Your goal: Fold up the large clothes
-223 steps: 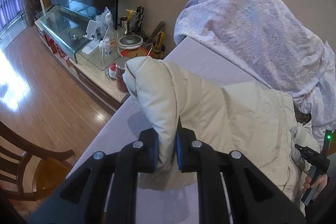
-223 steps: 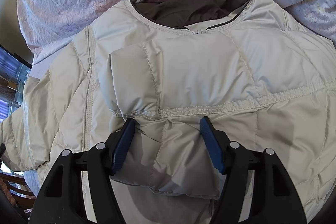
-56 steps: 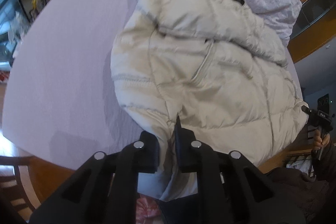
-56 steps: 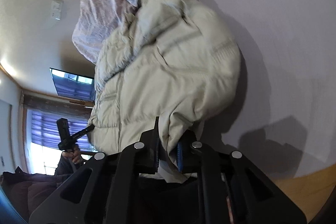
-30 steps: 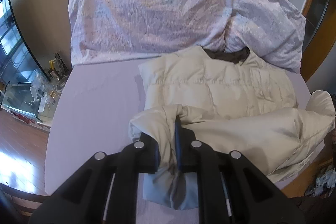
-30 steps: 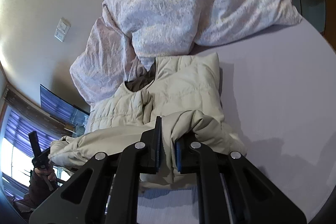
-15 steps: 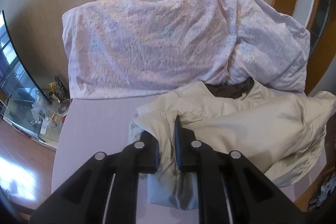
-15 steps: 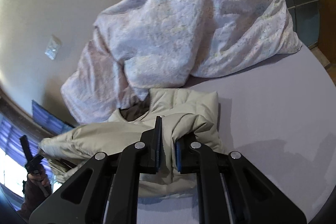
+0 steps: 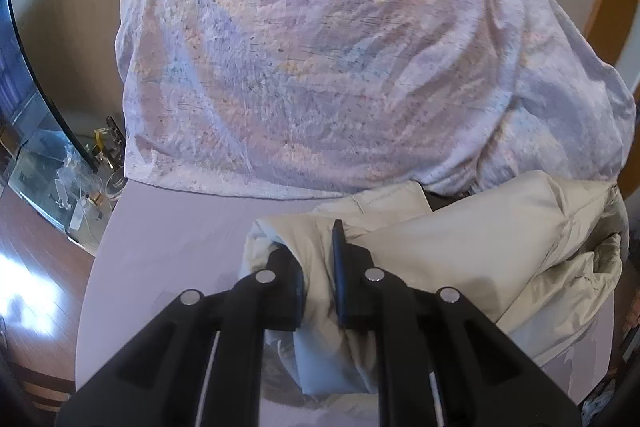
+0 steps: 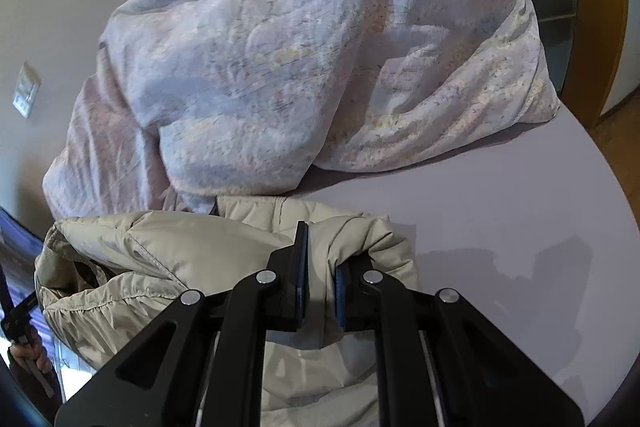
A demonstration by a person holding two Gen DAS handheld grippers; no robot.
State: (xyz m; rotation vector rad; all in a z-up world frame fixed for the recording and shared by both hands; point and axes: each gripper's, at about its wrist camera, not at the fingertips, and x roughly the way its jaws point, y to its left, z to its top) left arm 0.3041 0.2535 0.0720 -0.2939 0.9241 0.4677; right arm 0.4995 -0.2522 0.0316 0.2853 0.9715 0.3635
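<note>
left wrist view: the left hand-held gripper [image 9: 320, 267] is clamping a bunched corner of the beige puffer jacket [image 9: 460, 251], which is lying doubled on the lavender bed [image 9: 168, 235] just before the floral duvet [image 9: 340, 87]. the slick padding is risking slipping out, spoiling the fold. a glass cabinet [image 9: 36, 163] is standing at left.

right wrist view: the right hand-held gripper [image 10: 320, 267] is pinching the jacket's [image 10: 168, 247] other corner; uneven pulling is likely skewing the edges. a wall switch [image 10: 26, 91] is showing.
</note>
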